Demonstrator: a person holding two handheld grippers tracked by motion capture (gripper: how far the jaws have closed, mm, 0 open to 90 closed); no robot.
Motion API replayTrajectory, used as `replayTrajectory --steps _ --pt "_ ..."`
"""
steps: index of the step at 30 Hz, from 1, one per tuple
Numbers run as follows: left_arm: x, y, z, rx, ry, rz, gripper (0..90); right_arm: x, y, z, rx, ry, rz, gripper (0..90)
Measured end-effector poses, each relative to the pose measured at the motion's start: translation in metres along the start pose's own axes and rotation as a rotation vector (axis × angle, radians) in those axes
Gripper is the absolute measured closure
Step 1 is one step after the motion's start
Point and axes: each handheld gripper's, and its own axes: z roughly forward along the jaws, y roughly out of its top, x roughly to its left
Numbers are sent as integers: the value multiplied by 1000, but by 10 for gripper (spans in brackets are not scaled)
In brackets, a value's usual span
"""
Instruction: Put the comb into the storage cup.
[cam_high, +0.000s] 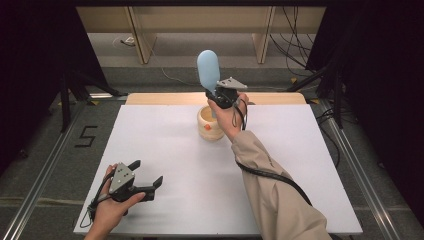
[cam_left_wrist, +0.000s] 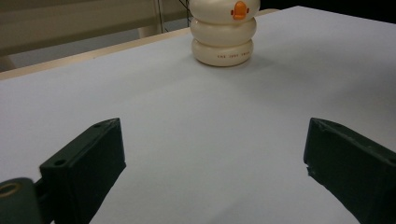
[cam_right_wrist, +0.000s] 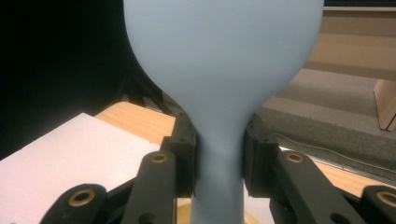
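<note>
We see the right gripper raised above the far middle of the white surface, clamped on the narrow handle of a light blue spatula. In the right gripper view the two black jaws press against either side of that handle, and the broad rounded blade rises straight ahead of the gripper, upright and well clear of the surface. The lower end of the handle runs down past the jaws, towards the cream holder that stands directly beneath the gripper. Whether the handle's tip is inside the holder or just above its rim, we cannot tell.

The holder is a squat, ringed pot with a small orange mark on its side. From the left gripper view it stands far ahead of the jaws and a little to their right, with bare surface between.

The left gripper is near the front left corner of the surface, held low in the person's left hand. Its jaws are spread wide with nothing between them, and nothing touches them. The two grippers are well apart, the right one far ahead of the left and off to its right. The right forearm, in a beige sleeve, stretches across the surface.
</note>
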Motion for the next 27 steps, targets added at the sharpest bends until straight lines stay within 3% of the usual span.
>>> replayTrajectory --steps 27 --pt "0 0 0 -2 3 0 49 2 -5 2 12 7 -12 702"
